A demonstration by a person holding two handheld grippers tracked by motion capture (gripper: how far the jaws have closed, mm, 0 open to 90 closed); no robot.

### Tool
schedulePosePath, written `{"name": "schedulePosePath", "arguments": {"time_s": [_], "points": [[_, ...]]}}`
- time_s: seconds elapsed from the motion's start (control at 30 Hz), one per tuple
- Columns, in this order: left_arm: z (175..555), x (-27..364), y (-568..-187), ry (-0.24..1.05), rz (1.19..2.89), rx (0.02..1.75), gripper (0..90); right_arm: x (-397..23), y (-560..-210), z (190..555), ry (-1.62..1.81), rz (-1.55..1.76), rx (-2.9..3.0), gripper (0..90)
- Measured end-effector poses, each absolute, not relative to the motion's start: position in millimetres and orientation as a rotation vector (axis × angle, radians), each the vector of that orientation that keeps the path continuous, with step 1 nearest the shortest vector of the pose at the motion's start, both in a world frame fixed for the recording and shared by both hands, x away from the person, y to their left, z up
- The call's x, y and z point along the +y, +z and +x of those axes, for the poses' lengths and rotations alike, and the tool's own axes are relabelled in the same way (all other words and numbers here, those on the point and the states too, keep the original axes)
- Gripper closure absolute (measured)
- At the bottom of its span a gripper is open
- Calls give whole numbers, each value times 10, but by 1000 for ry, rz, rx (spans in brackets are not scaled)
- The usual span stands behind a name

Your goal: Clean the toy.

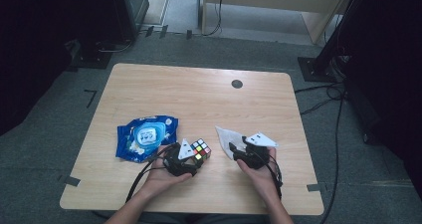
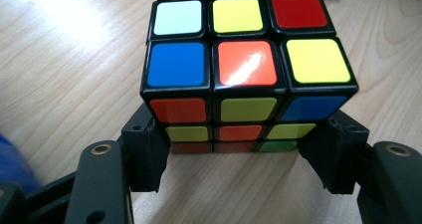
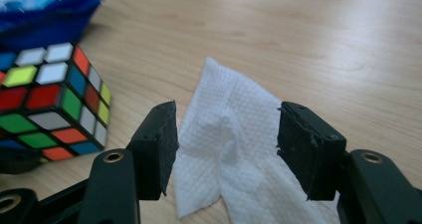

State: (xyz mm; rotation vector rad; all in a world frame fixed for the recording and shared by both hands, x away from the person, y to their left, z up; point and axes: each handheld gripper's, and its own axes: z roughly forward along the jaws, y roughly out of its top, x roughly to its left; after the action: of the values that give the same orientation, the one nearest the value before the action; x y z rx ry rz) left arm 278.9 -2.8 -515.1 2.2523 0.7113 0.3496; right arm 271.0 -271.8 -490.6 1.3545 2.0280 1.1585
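A scrambled Rubik's cube stands on the wooden table, in front of the person's left hand. My left gripper is shut on it; in the left gripper view the cube sits with its lowest layer pressed between the two black jaws of the left gripper. A crumpled white wipe lies flat on the table to the right. My right gripper is low over its near end. In the right gripper view the wipe lies between the spread jaws of the right gripper, untouched by the pads.
A blue pack of wet wipes lies left of the cube, near the table's left edge. A dark round cable hole sits in the tabletop at the back. Cables trail from both grippers toward the front edge. Dark stands and cables surround the table.
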Motion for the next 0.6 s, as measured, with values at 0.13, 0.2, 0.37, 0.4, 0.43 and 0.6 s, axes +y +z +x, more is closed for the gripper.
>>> {"name": "schedulePosePath", "arguments": {"time_s": [0.13,0.2,0.37,0.4,0.43,0.6], "points": [[2768,51,-5109,329,2190,716,344,-2565,-5091,2904,993,1364,2111,428],[2747,89,-5081,320,2171,707,344,-2523,-5159,2937,960,1387,2126,440],[2665,150,-4954,332,2142,673,344,-2507,-5171,2952,943,1413,2114,547],[2665,150,-4954,332,2142,673,344,-2507,-5171,2952,943,1413,2114,547],[2652,159,-4929,336,2140,665,344,-2508,-5172,2950,950,1412,2111,594],[2629,190,-4853,333,2134,644,344,-2518,-5142,2925,984,1415,2080,889]]}}
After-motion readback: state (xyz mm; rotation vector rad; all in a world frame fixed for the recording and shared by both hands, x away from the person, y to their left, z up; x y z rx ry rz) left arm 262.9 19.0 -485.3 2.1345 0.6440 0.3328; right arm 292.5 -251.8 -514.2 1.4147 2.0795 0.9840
